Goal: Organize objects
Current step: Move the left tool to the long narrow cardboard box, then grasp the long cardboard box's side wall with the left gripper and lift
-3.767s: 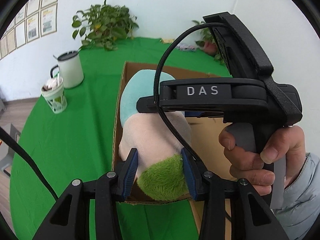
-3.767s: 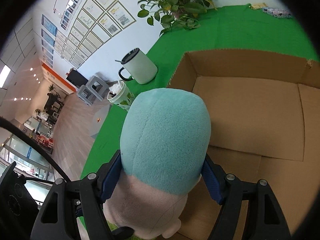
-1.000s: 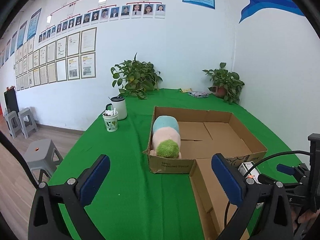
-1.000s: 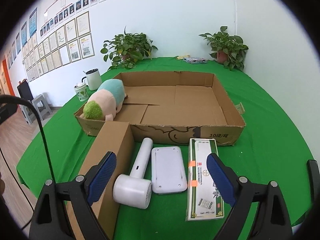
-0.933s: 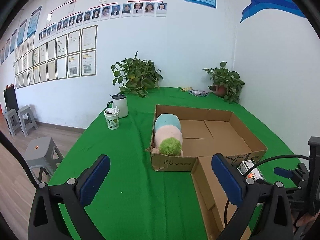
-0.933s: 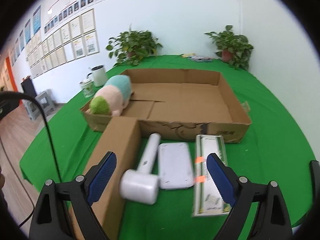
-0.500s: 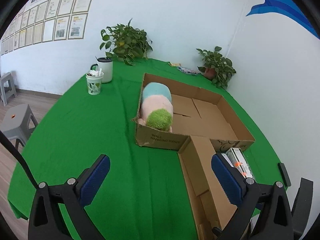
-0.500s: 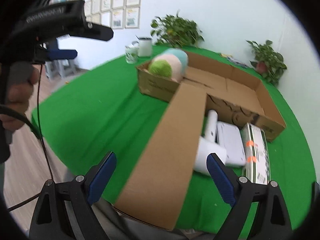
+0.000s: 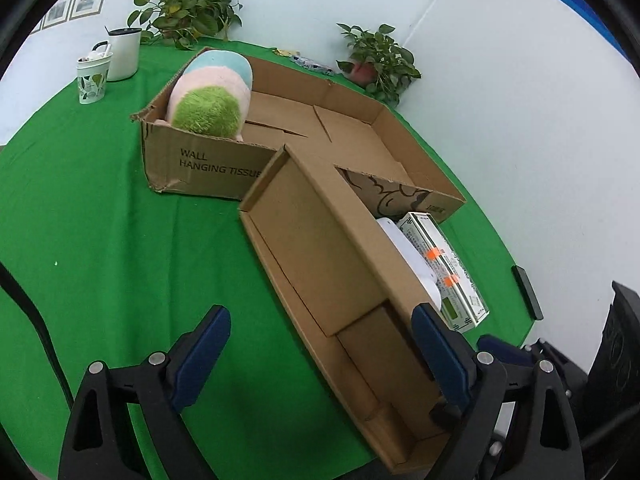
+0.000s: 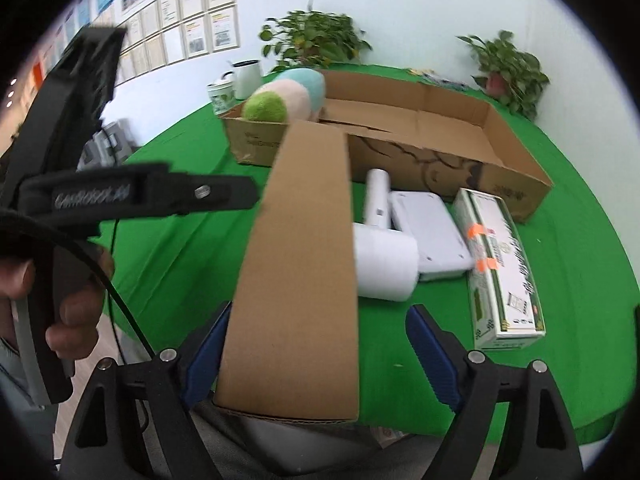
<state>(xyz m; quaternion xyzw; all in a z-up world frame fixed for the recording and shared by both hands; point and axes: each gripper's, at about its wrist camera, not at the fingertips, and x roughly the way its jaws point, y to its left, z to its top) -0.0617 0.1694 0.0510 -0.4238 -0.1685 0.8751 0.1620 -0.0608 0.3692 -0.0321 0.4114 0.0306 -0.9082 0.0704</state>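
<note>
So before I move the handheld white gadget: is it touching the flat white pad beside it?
Touching. The right wrist view shows the gadget and its handle lying against the pad's left edge, no green cloth between.

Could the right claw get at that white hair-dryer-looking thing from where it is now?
Probably yes: the right claw is open, and the white dryer lies uncovered just ahead, though the long cardboard box crowds its left side.

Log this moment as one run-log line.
left tongs: open, closing, astride narrow box wall | right tongs: open, closing, over narrow box | plush toy: in big box
</note>
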